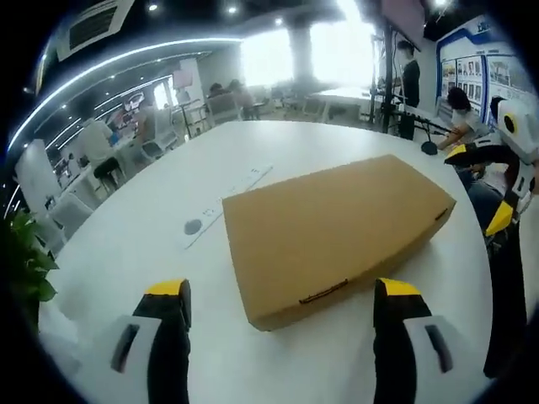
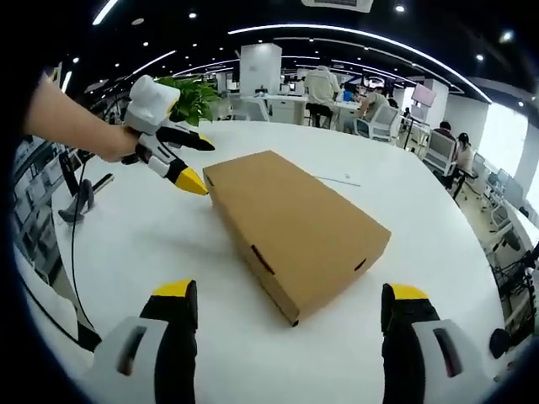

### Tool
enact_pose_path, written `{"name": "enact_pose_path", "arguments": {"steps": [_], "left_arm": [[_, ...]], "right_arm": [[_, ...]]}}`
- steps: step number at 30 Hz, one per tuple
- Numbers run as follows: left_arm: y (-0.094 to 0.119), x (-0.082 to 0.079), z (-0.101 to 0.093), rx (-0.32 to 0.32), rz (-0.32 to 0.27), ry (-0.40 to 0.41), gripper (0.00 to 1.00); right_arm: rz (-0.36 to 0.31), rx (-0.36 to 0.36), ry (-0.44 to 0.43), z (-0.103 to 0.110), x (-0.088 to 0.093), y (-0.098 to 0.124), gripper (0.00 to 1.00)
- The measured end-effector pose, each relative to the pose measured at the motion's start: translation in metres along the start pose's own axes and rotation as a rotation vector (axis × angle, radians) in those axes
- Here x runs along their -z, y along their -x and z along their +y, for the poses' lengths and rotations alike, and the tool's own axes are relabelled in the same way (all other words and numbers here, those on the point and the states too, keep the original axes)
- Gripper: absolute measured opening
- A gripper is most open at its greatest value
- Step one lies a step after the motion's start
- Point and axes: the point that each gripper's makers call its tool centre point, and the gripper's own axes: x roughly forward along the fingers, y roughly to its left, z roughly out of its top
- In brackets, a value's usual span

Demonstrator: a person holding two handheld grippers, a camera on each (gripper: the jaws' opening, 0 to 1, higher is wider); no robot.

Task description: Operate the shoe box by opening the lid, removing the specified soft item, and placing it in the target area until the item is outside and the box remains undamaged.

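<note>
Your shoe box [image 1: 333, 231] lies shut and flat on the white table [image 1: 168, 202]. It sits just ahead of your left claw [image 1: 282, 299] and your right claw [image 2: 290, 303]. Both claws are wide open and hold nothing, with the box between them.

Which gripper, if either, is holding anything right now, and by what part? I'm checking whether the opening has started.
Nothing is held. The left gripper and right gripper are both open, short of the closed brown cardboard shoe box on the white table.
</note>
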Motion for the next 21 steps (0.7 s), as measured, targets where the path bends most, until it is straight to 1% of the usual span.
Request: {"name": "enact_pose_path", "arguments": {"steps": [1,2,3,4,5,6,7,8,10,11,12,13,14,15,18,19,20,21], "left_arm": [[0.001,0.004,0.0,-0.002,0.008,0.031,0.84],[0.001,0.01,-0.003,0.016,0.033,0.051,0.76],[0.002,0.02,-0.007,0.042,0.095,0.06,0.7],[0.0,0.017,-0.004,0.024,0.064,0.04,0.73],[0.0,0.015,0.002,-0.01,0.041,-0.001,0.81],[-0.001,0.014,0.006,-0.032,0.026,0.006,0.88],[-0.001,0.016,0.005,-0.018,0.029,0.026,0.87],[0.0,0.015,0.001,0.017,0.023,0.068,0.85],[0.0,0.011,0.006,-0.005,0.005,0.053,0.86],[0.0,0.011,0.006,-0.006,0.008,0.052,0.85],[-0.001,0.012,0.005,-0.005,0.013,0.062,0.86],[-0.001,0.014,0.004,-0.013,0.021,0.086,0.89],[-0.004,0.014,0.002,-0.031,0.006,0.069,0.92],[-0.005,0.015,0.0,-0.034,0.008,0.061,0.92],[-0.007,0.019,-0.009,-0.011,0.021,0.051,0.88],[-0.008,0.022,-0.014,0.007,0.035,0.033,0.88],[-0.009,0.023,-0.017,0.012,0.054,-0.006,0.88],[-0.008,0.022,-0.016,0.014,0.048,0.005,0.87]], "right_arm": [[0.021,0.01,-0.023,-0.003,0.004,-0.003,0.94],[0.038,0.019,-0.026,-0.005,0.007,-0.005,0.96],[0.08,0.046,-0.018,-0.01,0.013,-0.006,0.98],[0.12,0.066,-0.032,-0.015,0.017,-0.009,1.0],[0.084,0.059,-0.05,-0.016,0.01,-0.014,1.0],[0.066,0.061,-0.072,-0.018,0.006,-0.016,1.0],[0.062,0.064,-0.077,-0.02,0.004,-0.019,1.0],[0.059,0.055,-0.093,-0.019,0.002,-0.023,1.0],[0.041,0.041,-0.094,-0.015,-0.003,-0.028,1.0],[0.037,0.037,-0.086,-0.013,-0.005,-0.031,1.0],[0.035,0.031,-0.074,-0.012,-0.005,-0.034,1.0],[0.038,0.031,-0.066,-0.011,-0.005,-0.036,1.0],[0.059,0.04,-0.052,-0.011,0.0,-0.041,0.99],[0.065,0.04,-0.053,-0.01,0.001,-0.042,0.98],[0.055,0.038,-0.058,-0.008,0.002,-0.046,0.95],[0.043,0.042,-0.059,-0.008,0.002,-0.048,0.94],[0.035,0.048,-0.07,-0.007,0.002,-0.049,0.95],[0.038,0.05,-0.076,-0.007,0.002,-0.049,0.96]]}}
